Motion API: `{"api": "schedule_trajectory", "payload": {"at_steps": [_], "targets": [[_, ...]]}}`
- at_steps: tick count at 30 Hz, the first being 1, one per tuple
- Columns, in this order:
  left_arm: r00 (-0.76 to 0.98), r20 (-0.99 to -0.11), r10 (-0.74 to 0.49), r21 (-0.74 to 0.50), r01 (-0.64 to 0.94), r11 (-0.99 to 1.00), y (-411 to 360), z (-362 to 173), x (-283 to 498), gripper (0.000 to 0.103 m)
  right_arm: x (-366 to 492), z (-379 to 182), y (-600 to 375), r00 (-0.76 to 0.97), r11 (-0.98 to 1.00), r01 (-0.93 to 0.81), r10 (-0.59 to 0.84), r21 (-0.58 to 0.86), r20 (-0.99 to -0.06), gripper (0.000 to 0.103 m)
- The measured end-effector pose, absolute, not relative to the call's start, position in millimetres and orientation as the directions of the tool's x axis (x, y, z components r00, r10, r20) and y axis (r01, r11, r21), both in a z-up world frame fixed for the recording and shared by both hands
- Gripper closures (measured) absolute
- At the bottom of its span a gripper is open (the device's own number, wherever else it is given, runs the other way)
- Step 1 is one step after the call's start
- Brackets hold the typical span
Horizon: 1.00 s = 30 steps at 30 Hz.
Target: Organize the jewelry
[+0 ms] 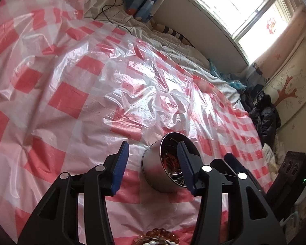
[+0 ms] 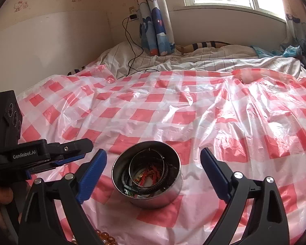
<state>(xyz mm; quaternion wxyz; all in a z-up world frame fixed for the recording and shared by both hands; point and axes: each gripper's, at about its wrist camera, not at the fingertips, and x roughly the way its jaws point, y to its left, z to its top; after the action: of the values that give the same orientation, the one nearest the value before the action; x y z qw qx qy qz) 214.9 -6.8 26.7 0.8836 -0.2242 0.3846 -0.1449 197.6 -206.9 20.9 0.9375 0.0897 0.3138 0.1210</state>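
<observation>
The round metal tin [image 2: 148, 175] stands upright on the bed's pink-checked plastic sheet [image 2: 173, 110], toward the near edge of the bed, with the far edge by the window wall well apart. It looks stiff and fairly light, with a smooth shiny wall that is likely slippery, and the loose sheet beneath may slide or wrinkle if pushed. Judging by its shape, the rim or opposite sides of the wall offer the firmest hold. Inside lie a thin metal bangle [image 2: 146, 163], a dark braided band and red beaded strands, tangled together; these look soft and easily snagged. An amber bead bracelet [image 1: 159, 232] lies on the sheet nearer the edge, outside the tin. The left tool [image 1: 153, 159] is open and holds nothing; the right tool [image 2: 153, 163] gapes wide, also holding nothing, the tin between its jaws but untouched.
</observation>
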Motion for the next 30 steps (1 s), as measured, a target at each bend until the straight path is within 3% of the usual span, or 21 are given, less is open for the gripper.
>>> {"api": "schedule_trajectory", "payload": {"at_steps": [6, 12, 30], "targets": [[0.720, -0.639, -0.271, -0.286, 0.105, 0.953, -15, 40, 183, 0.039, 159, 18, -231, 0.763, 0.944, -0.107, 0.280, 0.312, -0.583, 0.012], [0.759, -0.629, -0.167, -0.162, 0.082, 0.983, -4, 45, 141, 0.026, 113, 8, -236, 0.744, 0.937, -0.067, 0.276, 0.343, -0.608, 0.010], [0.739, -0.647, -0.188, -0.221, 0.054, 0.974, 17, 26, 70, 0.017, 54, -14, -192, 0.738, 0.978, -0.073, 0.185, 0.196, -0.649, 0.010]]}}
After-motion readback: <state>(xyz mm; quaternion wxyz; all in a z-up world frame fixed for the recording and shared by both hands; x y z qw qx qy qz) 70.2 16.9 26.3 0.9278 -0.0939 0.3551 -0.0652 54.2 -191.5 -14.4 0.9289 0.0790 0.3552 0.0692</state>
